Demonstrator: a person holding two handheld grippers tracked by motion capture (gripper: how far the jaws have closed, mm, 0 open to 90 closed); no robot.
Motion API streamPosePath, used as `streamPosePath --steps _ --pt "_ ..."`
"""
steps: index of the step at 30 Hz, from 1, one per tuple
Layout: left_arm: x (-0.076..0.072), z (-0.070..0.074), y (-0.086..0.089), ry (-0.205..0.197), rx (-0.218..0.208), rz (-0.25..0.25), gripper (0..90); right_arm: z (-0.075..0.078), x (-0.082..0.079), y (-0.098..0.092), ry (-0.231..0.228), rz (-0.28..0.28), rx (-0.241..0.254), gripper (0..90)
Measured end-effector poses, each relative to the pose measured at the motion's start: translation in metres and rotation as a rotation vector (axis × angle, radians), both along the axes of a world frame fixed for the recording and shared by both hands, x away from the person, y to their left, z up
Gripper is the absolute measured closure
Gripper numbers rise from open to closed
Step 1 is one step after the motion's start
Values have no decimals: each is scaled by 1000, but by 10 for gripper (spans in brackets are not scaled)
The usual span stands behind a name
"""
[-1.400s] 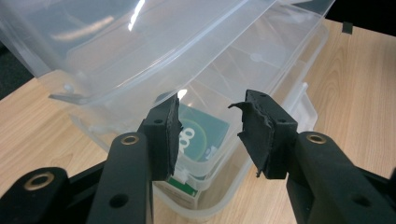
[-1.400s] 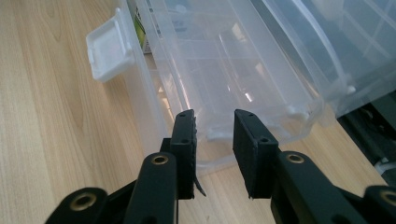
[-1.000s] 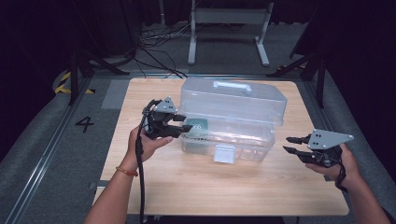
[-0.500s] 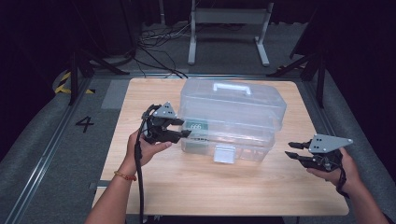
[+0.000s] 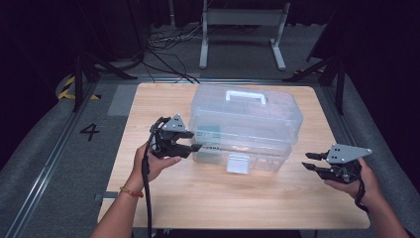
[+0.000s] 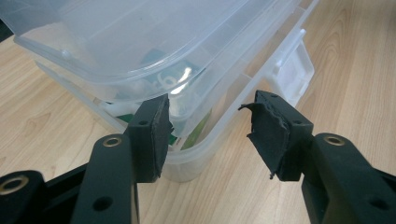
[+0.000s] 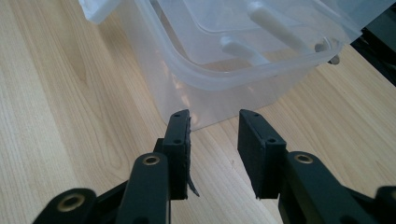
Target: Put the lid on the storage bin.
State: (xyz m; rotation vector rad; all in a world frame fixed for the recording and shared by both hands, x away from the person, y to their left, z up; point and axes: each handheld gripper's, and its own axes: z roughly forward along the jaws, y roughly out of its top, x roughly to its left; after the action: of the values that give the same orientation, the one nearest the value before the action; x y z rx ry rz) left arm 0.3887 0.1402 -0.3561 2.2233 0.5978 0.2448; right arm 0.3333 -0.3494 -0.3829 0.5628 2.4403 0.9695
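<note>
On the wooden desk, my left tool, jaws just opening and empty, meets the clear plastic box; my right tool waits beside it, jaws apart.

clear plastic box x1 | hand-held grippers x2: left, right | wooden table x1

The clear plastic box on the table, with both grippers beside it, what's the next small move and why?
Probably ease the left gripper forward so its open jaws straddle the near left corner of the clear box. Its jaws have just been opening, with nothing gripped between them. The white latch on the front still looks closed, and the right gripper sits off the box's right end, open and touching nothing.
</note>
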Motion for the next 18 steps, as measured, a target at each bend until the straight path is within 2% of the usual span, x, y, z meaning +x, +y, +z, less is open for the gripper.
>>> streamPosePath --steps 7,9,13,15,18 --pt "-6 -2 0 5 55 -19 478 -3 -1 0 14 3 4 654" --pt "-8 -3 0 6 54 -21 477 -4 -2 0 13 4 2 654" --pt "-12 -12 -1 16 96 -36 478 -6 -2 -1 22 1 10 654" --pt "-14 -17 1 4 92 -15 459 -7 -2 -1 19 2 10 654" --pt "-15 -18 4 9 80 -10 456 -8 -3 -1 23 1 6 653"
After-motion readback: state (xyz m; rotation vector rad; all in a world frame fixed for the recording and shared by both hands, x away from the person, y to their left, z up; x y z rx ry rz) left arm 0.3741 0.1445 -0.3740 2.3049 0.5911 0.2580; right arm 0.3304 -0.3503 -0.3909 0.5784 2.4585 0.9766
